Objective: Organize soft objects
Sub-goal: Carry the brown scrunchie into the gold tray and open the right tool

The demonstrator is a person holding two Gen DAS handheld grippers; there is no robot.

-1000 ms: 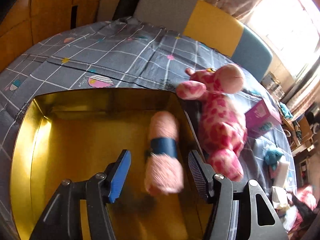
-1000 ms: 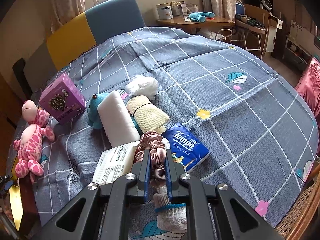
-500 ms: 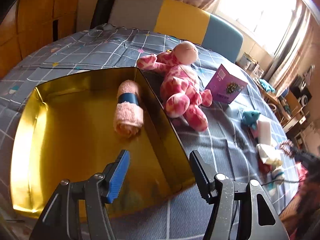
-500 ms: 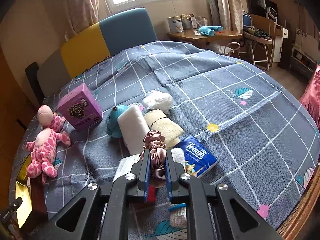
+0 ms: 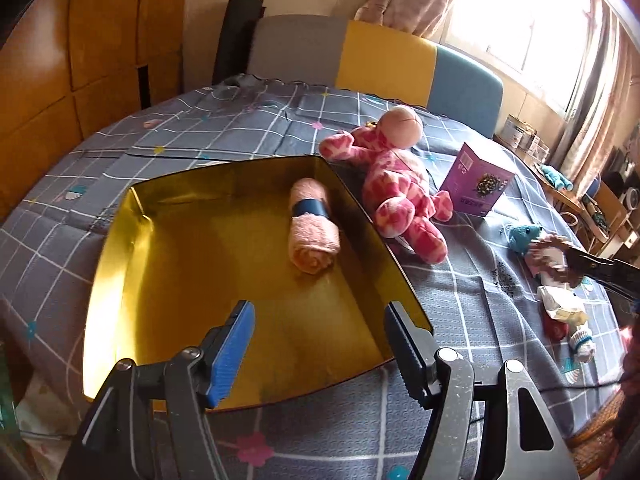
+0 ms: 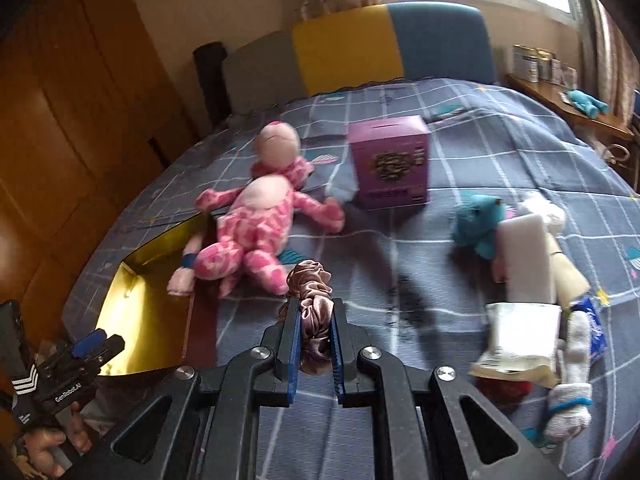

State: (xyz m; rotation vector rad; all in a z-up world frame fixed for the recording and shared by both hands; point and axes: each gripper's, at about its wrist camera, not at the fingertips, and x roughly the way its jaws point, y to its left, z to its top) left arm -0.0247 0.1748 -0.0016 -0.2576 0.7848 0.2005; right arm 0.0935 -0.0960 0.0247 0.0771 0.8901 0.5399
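1. Gripping a mauve satin scrunchie (image 6: 310, 286), the right gripper (image 6: 314, 312) has its jaws closed tight on the fabric, which bunches up above the pads and hangs clear of the bed (image 6: 460, 152).
2. Left gripper (image 5: 316, 344) hovers over the near end of the gold tin tray (image 5: 120, 264); its jaws are opening, about half wide, with nothing between them.
3. Tray sits on the grey checked bedspread. Inside it, against the right wall, lies a rolled pink towel (image 5: 314, 226) with a dark blue band.
4. Pink spotted plush toy (image 5: 394, 184) lies just outside the tray's right wall, touching or nearly touching it; from the right wrist view its legs reach toward the scrunchie.
5. Purple box (image 6: 390, 162) stands upright just beyond the plush.
6. Further right: small teal plush (image 6: 478, 220), then a white block (image 6: 526, 258) touching it, a cream roll (image 6: 566, 268) beside that.
7. Nearer the right gripper: a white packet (image 6: 520, 340), a blue tissue pack (image 6: 596, 336) partly hidden, and a white sock bundle (image 6: 570, 404) with a teal band.
8. Left wrist view catches the right gripper and scrunchie at its right edge, blurred.
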